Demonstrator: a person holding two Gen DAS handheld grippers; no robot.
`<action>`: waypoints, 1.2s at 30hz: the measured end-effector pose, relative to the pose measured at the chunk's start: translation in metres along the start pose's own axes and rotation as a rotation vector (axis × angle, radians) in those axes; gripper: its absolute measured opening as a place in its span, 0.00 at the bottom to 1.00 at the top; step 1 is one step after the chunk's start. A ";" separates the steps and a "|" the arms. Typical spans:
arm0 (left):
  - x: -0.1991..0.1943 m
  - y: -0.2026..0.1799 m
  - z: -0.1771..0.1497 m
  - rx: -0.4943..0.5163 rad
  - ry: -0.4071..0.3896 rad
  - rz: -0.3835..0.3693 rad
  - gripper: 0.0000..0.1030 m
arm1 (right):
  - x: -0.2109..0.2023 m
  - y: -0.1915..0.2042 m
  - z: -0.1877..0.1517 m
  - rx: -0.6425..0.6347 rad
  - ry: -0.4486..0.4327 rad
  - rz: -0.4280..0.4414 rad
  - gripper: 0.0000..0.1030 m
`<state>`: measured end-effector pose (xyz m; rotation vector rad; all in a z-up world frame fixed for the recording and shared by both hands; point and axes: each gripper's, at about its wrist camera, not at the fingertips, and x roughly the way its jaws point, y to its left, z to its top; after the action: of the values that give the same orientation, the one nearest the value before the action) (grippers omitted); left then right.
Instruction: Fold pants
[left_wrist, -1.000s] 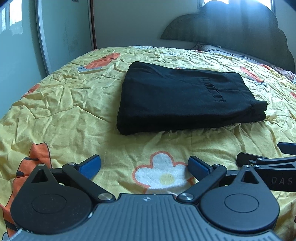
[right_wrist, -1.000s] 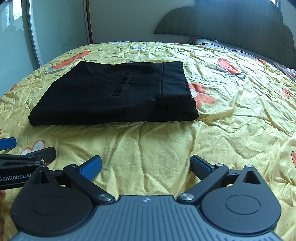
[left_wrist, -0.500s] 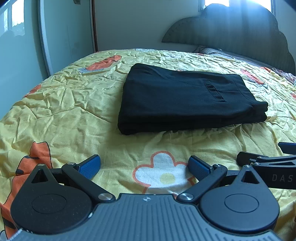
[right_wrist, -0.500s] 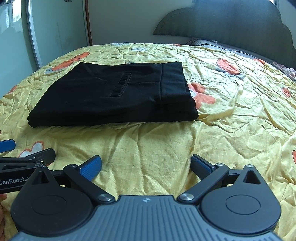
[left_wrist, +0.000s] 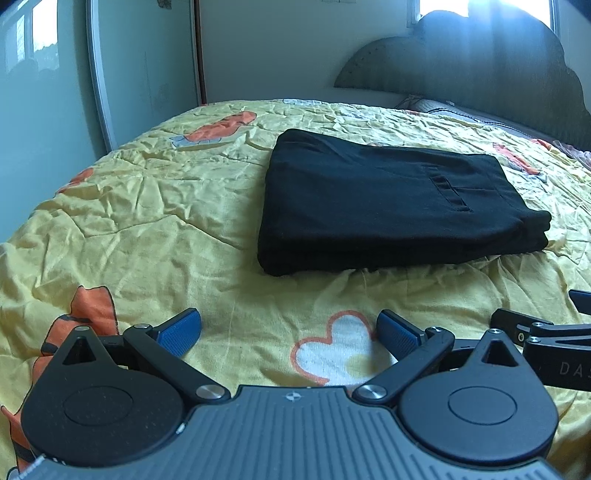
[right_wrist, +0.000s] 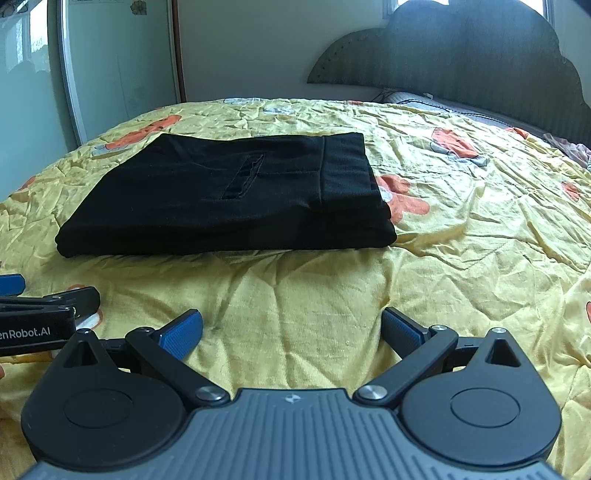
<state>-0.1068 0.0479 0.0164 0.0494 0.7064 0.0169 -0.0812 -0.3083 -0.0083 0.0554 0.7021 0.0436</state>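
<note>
Left wrist view is filled at its near edge by the left gripper (left_wrist: 289, 332), whose blue-padded black fingers are spread wide with nothing between them, held just above the crumpled yellow bedsheet printed with orange and white flowers (left_wrist: 147, 221). At the right edge of that view the black body of the right gripper (left_wrist: 546, 332) is seen beside it. In the right wrist view the right gripper (right_wrist: 291, 330) is likewise spread apart and empty over the sheet, with the left gripper (right_wrist: 40, 314) lying just beside it at the left edge.

Farther out, near the middle of the bed, the black fabric pants (left_wrist: 391, 206) are laid flat on the sheet, folded into a stacked rectangle, well apart from both grippers. A slit pocket is seen on the top layer, and the waistband (right_wrist: 343, 166) is turned toward the right in the right wrist view.

Beyond the pants the sheet runs on to a grey striped pillow (right_wrist: 417, 101) at the far right. Behind it a dark scalloped upholstered headboard (right_wrist: 461, 51) is set against a pale wall. At the far left a glossy pale green sliding wardrobe door with a light metal frame (left_wrist: 55, 92) is seen, and bright window light comes in above the headboard.
</note>
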 end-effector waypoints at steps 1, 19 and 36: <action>0.000 0.000 0.000 0.001 -0.002 0.001 1.00 | 0.000 0.000 0.000 0.001 -0.002 0.000 1.00; 0.000 0.001 -0.002 -0.024 -0.011 -0.003 1.00 | -0.001 0.000 -0.001 0.006 -0.018 0.001 1.00; 0.000 0.001 -0.002 -0.025 -0.010 -0.004 1.00 | -0.001 0.000 -0.001 0.007 -0.018 0.001 1.00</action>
<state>-0.1080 0.0493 0.0150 0.0243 0.6958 0.0215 -0.0829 -0.3085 -0.0083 0.0624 0.6845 0.0415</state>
